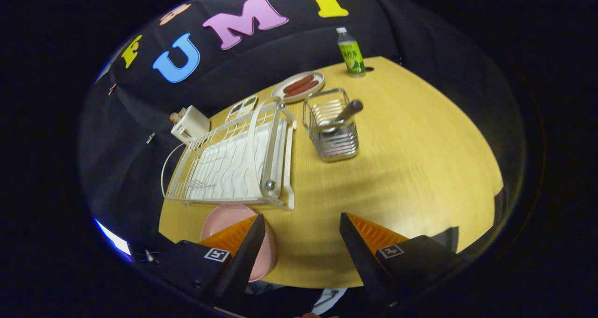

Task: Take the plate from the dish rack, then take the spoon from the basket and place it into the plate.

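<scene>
the pink plate (229,217) lies flat on the yellow bench (397,168), out of the rack, close to the bench's near edge. the left finger hangs over its right part and hides some of it. the fingers stand wide apart with nothing between them but bare bench; the gripper (301,224) holds nothing.

just beyond the plate is the white wire dish rack (233,164), its slots bare, its near corner almost at the plate's rim. to the right of the rack, with a narrow strip of bench between, stands the metal wire basket (332,129). the spoon (345,113) leans in it, its brown handle sticking up past the basket's rim and tilted to the right.

beyond the basket a pale plate with sausages (299,87) sits near the far edge of the bench, and a green-labelled bottle (351,53) with a white cap stands upright at the far corner; its label is too small to read. a small white box-like appliance (189,124) sits behind the rack, and a flat card or tray with coloured patches (243,107) lies just beside it.

the widest open room is to the right of the basket and ahead of the right finger, bare bench out to the right edge.
</scene>
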The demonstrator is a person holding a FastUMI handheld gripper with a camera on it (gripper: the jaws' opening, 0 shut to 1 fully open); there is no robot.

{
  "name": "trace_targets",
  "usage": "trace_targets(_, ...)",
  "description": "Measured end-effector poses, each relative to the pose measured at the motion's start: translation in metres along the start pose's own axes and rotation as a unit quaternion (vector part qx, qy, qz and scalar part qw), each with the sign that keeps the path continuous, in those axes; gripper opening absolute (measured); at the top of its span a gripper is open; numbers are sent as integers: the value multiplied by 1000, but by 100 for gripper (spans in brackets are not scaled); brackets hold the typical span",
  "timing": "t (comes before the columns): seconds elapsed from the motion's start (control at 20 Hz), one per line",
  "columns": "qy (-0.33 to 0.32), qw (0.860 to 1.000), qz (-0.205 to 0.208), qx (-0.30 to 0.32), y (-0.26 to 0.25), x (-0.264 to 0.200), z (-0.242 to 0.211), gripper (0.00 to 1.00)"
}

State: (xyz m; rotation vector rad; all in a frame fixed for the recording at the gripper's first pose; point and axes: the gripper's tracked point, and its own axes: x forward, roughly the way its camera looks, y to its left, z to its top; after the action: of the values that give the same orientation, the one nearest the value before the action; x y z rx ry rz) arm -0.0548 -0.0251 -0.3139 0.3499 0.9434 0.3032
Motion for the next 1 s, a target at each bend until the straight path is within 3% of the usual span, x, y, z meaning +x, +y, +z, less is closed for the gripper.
trace_targets(0.25, -106, 992, -32, -56, -22, -2, 60, 99)
trace_targets(0.5, -155, 985, -36, -68, -48, 21, 95, 98)
trace_targets(0.85, -202, 967, -23, -152, -52, 63, 111, 98)
trace_targets(1.0, -220, 963, -1, -155, -41, 74, 119, 98)
